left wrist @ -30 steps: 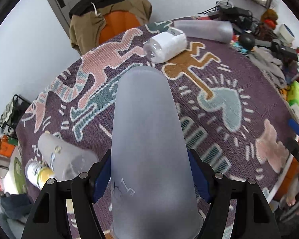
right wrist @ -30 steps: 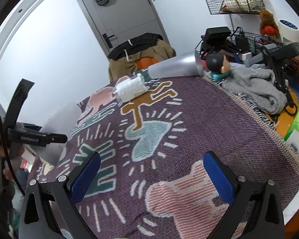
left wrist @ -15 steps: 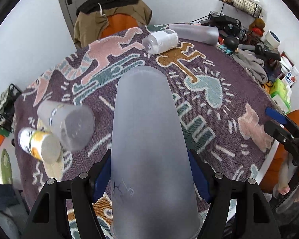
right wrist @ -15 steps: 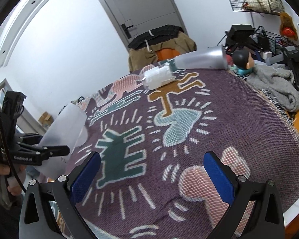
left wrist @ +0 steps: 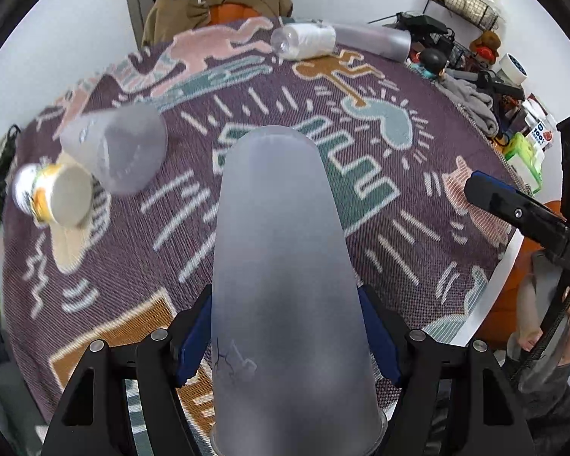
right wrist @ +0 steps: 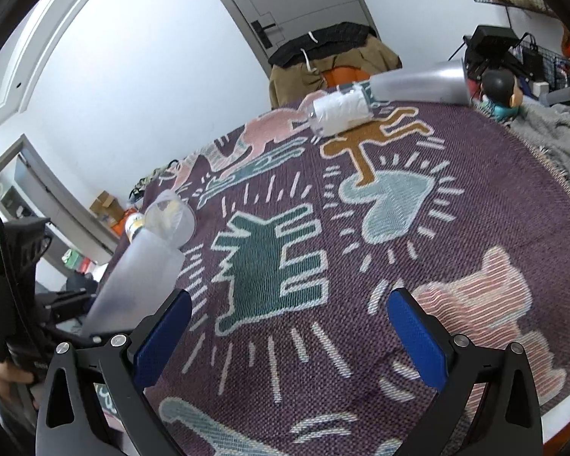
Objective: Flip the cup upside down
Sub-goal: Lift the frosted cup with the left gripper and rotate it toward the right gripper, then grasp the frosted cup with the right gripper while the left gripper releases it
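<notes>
My left gripper [left wrist: 285, 336] is shut on a tall frosted cup [left wrist: 281, 266], clamped near its wide rim, with the closed base pointing forward over the patterned rug [left wrist: 380, 205]. In the right wrist view the same frosted cup [right wrist: 136, 281] is held tilted above the rug's left side. My right gripper [right wrist: 288, 319] is open and empty above the rug [right wrist: 361, 250], to the right of the cup. One of its fingers [left wrist: 513, 209] shows at the right of the left wrist view.
A second frosted cup [left wrist: 117, 148] lies on its side next to a yellow-white can [left wrist: 53, 197]. A white-wrapped bottle [left wrist: 304, 40] and a long frosted cup [left wrist: 372, 40] lie at the far edge. Grey cloth [right wrist: 551, 136], a doll and clutter sit at the right.
My left gripper has lifted and tipped forward with the cup, so more of the rug shows below. My right gripper has moved closer to the left one.
</notes>
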The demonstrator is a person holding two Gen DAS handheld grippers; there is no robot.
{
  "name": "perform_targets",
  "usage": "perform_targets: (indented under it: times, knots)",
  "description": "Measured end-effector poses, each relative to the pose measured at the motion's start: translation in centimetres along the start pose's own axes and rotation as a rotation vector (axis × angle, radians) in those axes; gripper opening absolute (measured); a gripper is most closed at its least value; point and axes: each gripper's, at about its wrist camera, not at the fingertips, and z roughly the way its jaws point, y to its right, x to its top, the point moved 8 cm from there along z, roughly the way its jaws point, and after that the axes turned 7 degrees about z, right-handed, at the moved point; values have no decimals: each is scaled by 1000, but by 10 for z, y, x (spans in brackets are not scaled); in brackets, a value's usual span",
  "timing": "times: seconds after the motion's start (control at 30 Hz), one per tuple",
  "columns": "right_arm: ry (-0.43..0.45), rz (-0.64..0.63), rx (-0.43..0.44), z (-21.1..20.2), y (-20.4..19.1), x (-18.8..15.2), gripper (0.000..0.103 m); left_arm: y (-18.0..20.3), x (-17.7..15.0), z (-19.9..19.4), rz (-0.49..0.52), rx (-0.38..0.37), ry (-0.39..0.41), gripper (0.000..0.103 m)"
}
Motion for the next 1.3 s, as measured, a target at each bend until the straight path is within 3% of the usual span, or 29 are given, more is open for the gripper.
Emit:
perform_targets:
  times: [0.37,0.6,0.67,0.77,1.07,1.2,1.3]
  knots:
    - [-31,46,-4,15,15,-4,103,-15,-3,28,-64,-20,-50,74]
    - [-24,56,-2,12,19,-1,103,-15,-7,20,-78,-49,-42,79]
    - [-25,55,0,12,17,-2,103,-15,-7,15,-78,-57,-28,90]
    - [-28,54,6,12,14,-2,103,-16,-8,5,-75,-61,-9,97]
    - [-46,51,36,12,-2,-7,103,-35,-10,-30,-97,-47,66,98]
    - [-69,57,63,15,-11,-11,103,-44,-9,-54,-103,-59,150,98]
    - [-92,59,88,17,-20,-15,103,-54,-6,-72,-109,-21,241,98]
